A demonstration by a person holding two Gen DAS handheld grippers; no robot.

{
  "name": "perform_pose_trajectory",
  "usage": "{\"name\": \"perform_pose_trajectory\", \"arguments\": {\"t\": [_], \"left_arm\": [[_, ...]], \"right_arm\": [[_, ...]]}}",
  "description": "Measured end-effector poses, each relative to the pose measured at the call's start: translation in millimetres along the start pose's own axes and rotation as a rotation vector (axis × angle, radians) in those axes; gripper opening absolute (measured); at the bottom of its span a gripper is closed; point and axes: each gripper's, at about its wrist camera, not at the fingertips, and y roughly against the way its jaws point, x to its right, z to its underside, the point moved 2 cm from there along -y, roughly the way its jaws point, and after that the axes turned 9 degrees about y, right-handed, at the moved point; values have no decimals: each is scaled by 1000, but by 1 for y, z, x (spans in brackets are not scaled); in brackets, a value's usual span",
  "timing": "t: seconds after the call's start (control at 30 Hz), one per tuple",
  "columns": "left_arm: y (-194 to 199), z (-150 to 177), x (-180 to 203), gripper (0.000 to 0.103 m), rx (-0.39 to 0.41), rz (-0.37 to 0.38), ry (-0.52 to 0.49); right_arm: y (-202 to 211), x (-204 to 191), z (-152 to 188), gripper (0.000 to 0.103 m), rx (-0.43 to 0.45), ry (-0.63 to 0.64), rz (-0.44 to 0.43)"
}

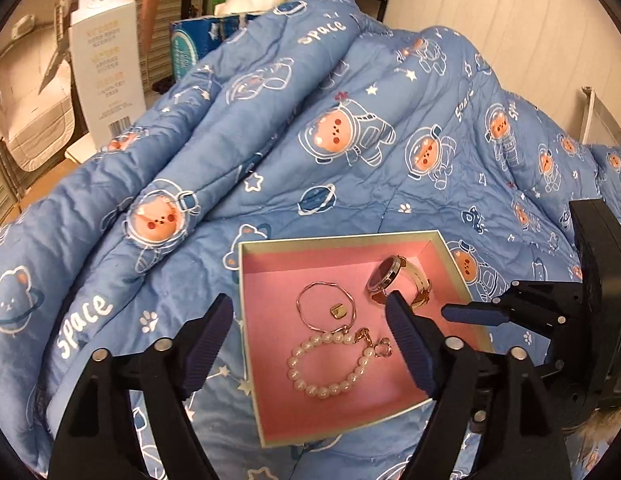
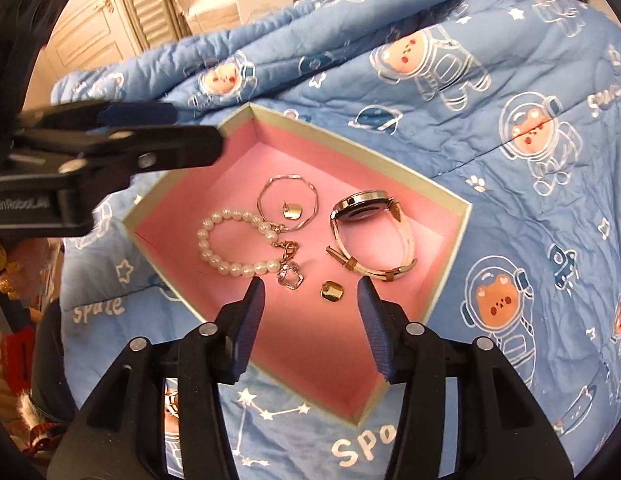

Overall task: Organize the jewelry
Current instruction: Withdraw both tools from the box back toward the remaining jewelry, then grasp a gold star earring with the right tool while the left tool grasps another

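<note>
Both your grippers hang empty over the pink-lined box [image 2: 456, 216], which sits on the blue astronaut-print quilt [image 1: 330, 92]. Your left gripper [image 1: 310, 320] has its jaws spread wide with nothing between the pads. Your right gripper [image 2: 310, 292] stands with its jaws partly apart, and the small gold earring [image 2: 331, 292] lies on the box floor in the gap between its fingertips, touched by neither pad.

Everything you are sorting is already inside the box. The pearl bracelet [image 2: 230, 248] lies at the left in the right wrist view, its clasp and charm trailing toward the near side. The thin gold bangle [image 2: 288, 204] rests just beyond it, ringing a second gold earring [image 2: 293, 212]. The watch [image 2: 366, 216] with its pale strap lies on its side at the right, well apart from the pearls.

That spacing looks deliberate, I judge: each piece gets its own patch of pink so chains and clasps do not tangle. With no jewelry visible loose on the quilt, the task seems nearly finished.
</note>
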Motion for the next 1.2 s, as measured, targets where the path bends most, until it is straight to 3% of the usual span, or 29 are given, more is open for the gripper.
{"name": "perform_pose_trajectory", "arguments": {"t": [0.17, 0.4, 0.83, 0.93, 1.1, 1.2], "left_arm": [[29, 33, -11, 87, 42, 10, 11], [50, 98, -14, 88, 70, -62, -72], [53, 175, -1, 88, 37, -42, -72], [55, 182, 3, 87, 55, -38, -87], [51, 185, 6, 66, 52, -31, -98], [48, 187, 8, 61, 41, -12, -97]], "right_arm": [[30, -13, 16, 61, 93, -32, -3], [53, -40, 51, 60, 148, -20, -8], [37, -83, 107, 60, 108, -14, -45], [33, -85, 111, 48, 100, -15, -61], [29, -85, 112, 41, 99, -21, -56], [27, -87, 112, 38, 96, -14, -61]]}}
